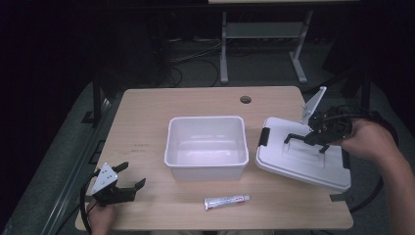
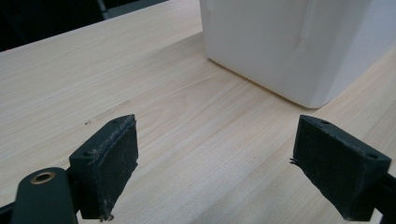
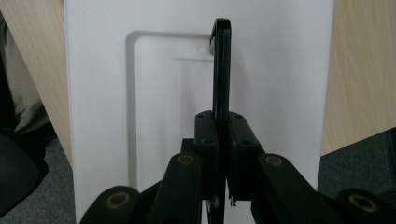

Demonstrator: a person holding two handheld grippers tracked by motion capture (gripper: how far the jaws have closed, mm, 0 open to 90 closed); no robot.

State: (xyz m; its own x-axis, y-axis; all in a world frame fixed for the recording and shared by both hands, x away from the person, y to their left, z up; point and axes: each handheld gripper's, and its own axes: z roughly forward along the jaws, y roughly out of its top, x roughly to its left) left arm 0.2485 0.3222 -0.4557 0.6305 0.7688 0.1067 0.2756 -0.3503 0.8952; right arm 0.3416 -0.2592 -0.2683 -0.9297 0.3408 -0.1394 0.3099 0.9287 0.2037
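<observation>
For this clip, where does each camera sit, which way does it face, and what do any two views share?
High view: above the person's side, looking forward and down on the table; both hands, left gripper, right gripper.
Left gripper view: rides the left gripper, looking low across the wood at the white bin; jaws apart.
Right gripper view: rides the right gripper, looking down at the white lid; jaws clamped on its black handle.
Shared: high and left gripper views show the bin; high and right show the lid.

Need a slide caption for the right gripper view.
Right tongs shut on the black handle of the white bin lid.
</observation>
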